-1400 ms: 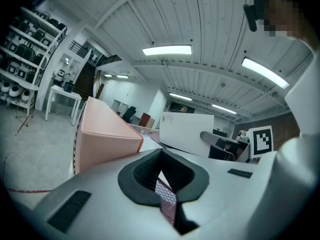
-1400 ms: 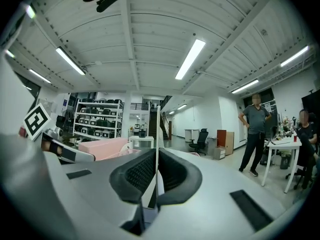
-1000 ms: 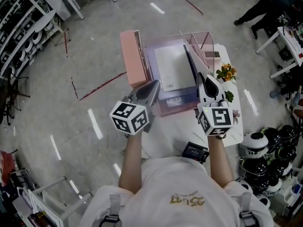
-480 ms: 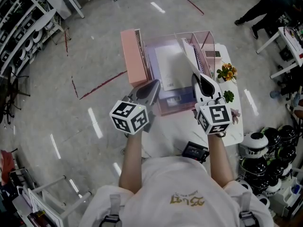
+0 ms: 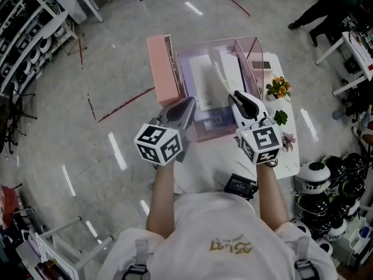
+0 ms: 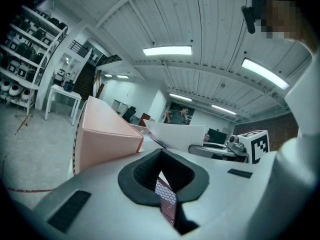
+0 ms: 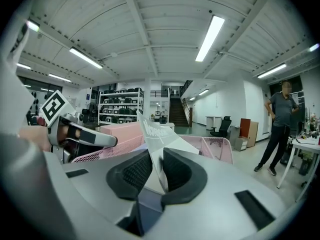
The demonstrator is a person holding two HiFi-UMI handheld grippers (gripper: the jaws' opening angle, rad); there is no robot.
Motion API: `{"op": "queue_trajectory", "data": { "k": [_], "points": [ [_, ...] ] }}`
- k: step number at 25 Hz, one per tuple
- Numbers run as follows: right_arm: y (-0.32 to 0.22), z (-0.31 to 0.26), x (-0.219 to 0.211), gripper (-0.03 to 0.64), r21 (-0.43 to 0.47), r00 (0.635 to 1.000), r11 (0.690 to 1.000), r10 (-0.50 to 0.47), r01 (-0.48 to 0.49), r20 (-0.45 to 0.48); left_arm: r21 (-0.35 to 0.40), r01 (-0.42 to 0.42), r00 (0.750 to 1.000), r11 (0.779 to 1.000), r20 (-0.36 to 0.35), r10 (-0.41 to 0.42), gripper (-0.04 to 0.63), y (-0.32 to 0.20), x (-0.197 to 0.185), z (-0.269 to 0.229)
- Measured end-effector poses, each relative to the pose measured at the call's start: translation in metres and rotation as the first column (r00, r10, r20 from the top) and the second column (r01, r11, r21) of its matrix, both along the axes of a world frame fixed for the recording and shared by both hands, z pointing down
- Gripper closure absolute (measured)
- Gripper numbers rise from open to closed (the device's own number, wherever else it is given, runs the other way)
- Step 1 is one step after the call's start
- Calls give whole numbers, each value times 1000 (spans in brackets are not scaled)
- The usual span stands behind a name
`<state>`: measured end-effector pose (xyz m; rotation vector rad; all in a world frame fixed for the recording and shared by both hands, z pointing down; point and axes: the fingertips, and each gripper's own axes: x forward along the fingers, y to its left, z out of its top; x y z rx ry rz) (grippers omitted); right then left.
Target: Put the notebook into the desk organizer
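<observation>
Head view, organizer: a pink mesh desk organizer (image 5: 243, 40) is seen on the white table (image 5: 213, 171), along its left edge.
Head view, notebook: a white-covered notebook (image 5: 228, 72) is held tilted over the organizer's right part, not yet laid in.
Head view, right gripper: the right gripper (image 5: 235, 97) is placed at the notebook's near edge.
Head view, left gripper: the left gripper (image 5: 187, 105) is set at the organizer's near left corner, beside a pink rectangular box (image 5: 160, 69).
Left gripper view, fingers: the jaws are clenched on the organizer's mesh wall (image 6: 166, 198). The box (image 6: 105, 136) is seen beyond.
Right gripper view, fingers: the jaws are clamped on the notebook's cover (image 7: 157, 139). The pink mesh (image 7: 212, 149) is seen behind, and a person (image 7: 280, 129) is seen standing far right.
</observation>
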<state>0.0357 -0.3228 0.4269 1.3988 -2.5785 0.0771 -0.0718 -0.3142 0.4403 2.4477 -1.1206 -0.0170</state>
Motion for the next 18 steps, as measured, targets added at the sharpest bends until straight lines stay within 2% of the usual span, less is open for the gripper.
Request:
{"op": "queue_trajectory", "data": {
  "k": [7, 18],
  "points": [
    [4, 6, -8, 517, -36, 999, 998, -47, 47, -4, 0, 0, 1000, 1000, 4, 0, 578, 2, 0, 0],
    [14, 15, -26, 433, -91, 986, 982, -164, 163, 0, 0, 3, 1000, 1000, 6, -3, 578, 3, 0, -1]
  ]
}}
